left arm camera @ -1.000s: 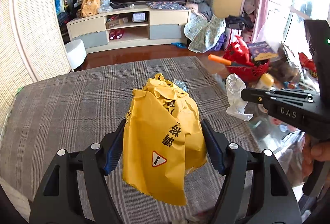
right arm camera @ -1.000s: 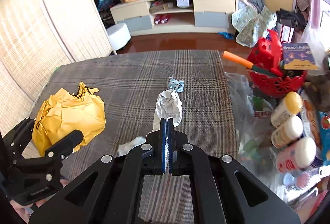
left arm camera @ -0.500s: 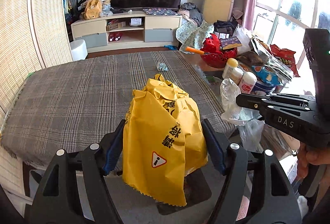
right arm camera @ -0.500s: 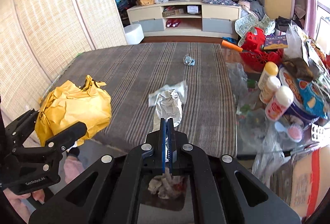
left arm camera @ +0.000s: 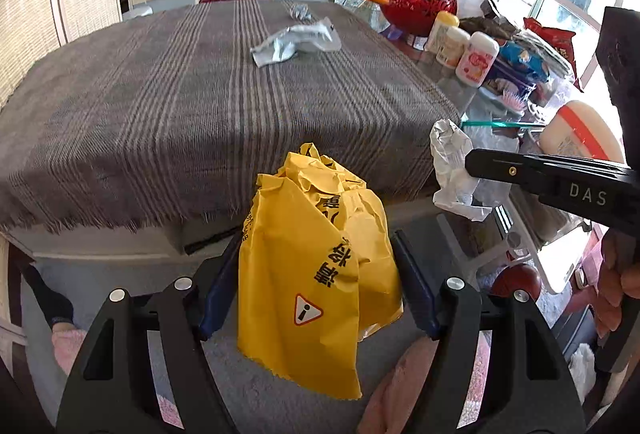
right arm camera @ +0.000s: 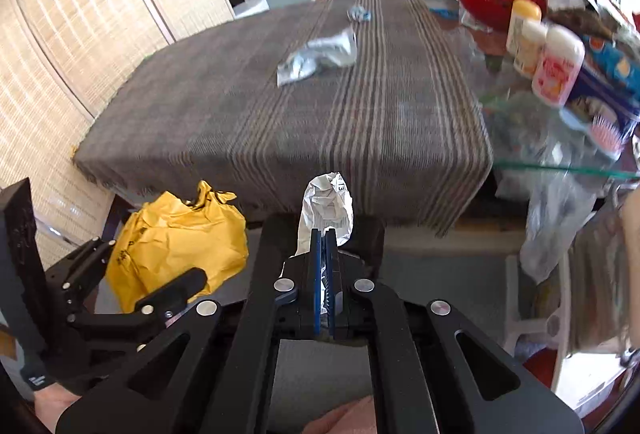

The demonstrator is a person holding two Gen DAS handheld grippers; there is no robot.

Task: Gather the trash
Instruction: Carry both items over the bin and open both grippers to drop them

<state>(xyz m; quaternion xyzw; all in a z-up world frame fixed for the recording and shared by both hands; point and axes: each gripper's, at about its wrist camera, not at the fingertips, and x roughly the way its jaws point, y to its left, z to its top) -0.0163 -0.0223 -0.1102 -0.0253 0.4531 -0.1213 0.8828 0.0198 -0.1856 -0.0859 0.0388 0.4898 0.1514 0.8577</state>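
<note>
- The left gripper [left arm camera: 316,286] is clamped on a crumpled yellow plastic bag [left arm camera: 320,258], its blue-padded fingers [left arm camera: 218,290] pressing both sides; the bag hangs off the table, over grey floor.
- The bag carries black Chinese characters, seen upside down, and a red-edged warning triangle with an "i" inside it.
- The right gripper [right arm camera: 325,246] has its jaws pressed nearly together on a crumpled white paper wrapper [right arm camera: 329,208], which sticks up above the fingertips; small print on it is mostly too fine to read, apart from what looks like "13".
- In the left wrist view the right gripper's body sits at 3 o'clock and reads "DAS" in white letters.
- Both held pieces are beyond the near fringed edge of the striped grey tablecloth [left arm camera: 192,102].
- On the cloth, toward 12 o'clock, lies a silvery crumpled wrapper [left arm camera: 294,42], and past it near the far edge a small blue-grey scrap [left arm camera: 300,11]; the two are apart.
- At 2 o'clock, a glass table edge [right arm camera: 560,167] adjoins the cloth, crowded with white bottles [left arm camera: 476,58] whose labels are unreadable, and a red basket [left arm camera: 416,8].
- A woven screen [right arm camera: 80,46] stands along the table's side at 9 to 10 o'clock in the right wrist view.
</note>
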